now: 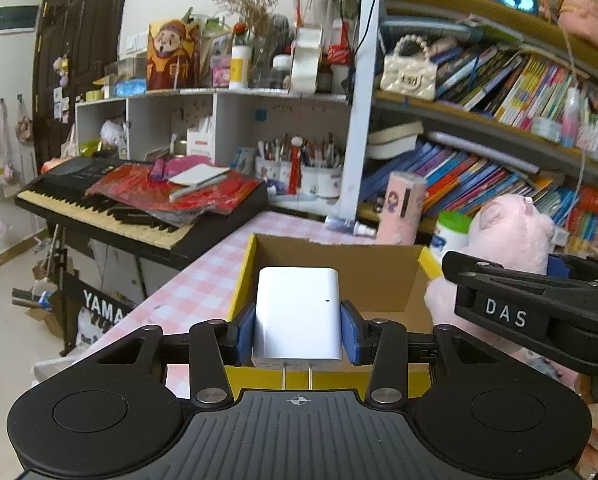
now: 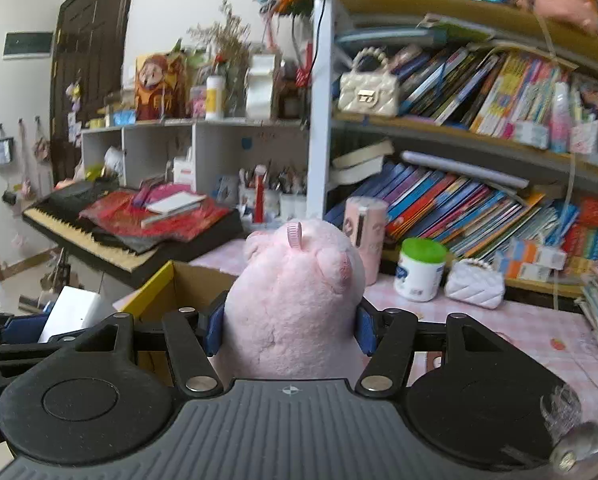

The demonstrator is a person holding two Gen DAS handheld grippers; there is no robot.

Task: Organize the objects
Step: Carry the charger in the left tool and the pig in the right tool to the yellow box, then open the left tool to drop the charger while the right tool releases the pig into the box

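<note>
Two grips: my left gripper (image 1: 297,330) jaws pinch the rigid, slick charger (image 1: 297,312) by its flat sides; my right gripper (image 2: 291,330) jaws squeeze the soft, light plush (image 2: 295,300) at mid-body.

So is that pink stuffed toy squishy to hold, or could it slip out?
The pink stuffed toy probably squashes: it bulges around the right claw pads. Its fuzzy fabric likely grips well. It is probably light.

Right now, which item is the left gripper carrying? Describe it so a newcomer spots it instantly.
Find the pink checked table and the open cardboard box with yellow sides on it. Over the box's near edge, the left gripper clamps a white charger in its jaws: smooth and hard with metal prongs, unlike the pink plush toy alongside.
</note>
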